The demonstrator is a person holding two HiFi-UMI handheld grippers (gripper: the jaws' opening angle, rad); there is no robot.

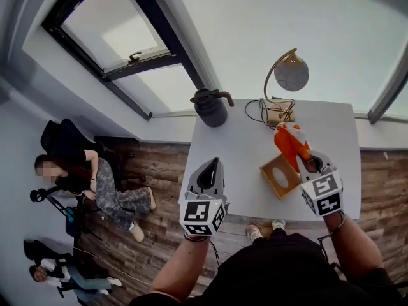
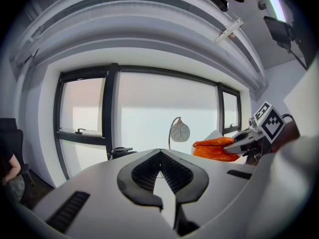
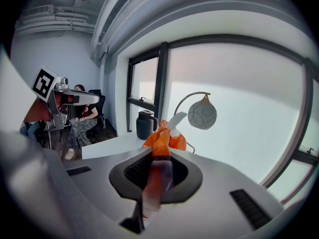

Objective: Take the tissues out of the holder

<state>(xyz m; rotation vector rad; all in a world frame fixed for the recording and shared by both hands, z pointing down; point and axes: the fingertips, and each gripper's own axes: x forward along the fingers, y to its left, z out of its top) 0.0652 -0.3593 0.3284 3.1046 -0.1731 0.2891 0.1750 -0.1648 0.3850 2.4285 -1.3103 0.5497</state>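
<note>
A tan tissue holder (image 1: 278, 176) with a round opening lies tilted on the white table (image 1: 242, 152). Just above it hangs an orange tissue pack (image 1: 290, 143), clear of the holder. My right gripper (image 1: 307, 162) is shut on the pack's near end. In the right gripper view the orange pack (image 3: 165, 138) runs up between the jaws of that gripper (image 3: 160, 156). My left gripper (image 1: 212, 166) hovers over the table's left front part, shut and empty. Its view shows its tips meeting (image 2: 160, 152), with the orange pack (image 2: 213, 149) and the right gripper (image 2: 241, 140) off to the right.
At the table's back stand a globe lamp (image 1: 291, 74) with its cable and a dark jug (image 1: 211, 108). Windows run behind the table. A person (image 1: 95, 185) sits on the wooden floor to the left, and another person (image 1: 60, 274) is lower left.
</note>
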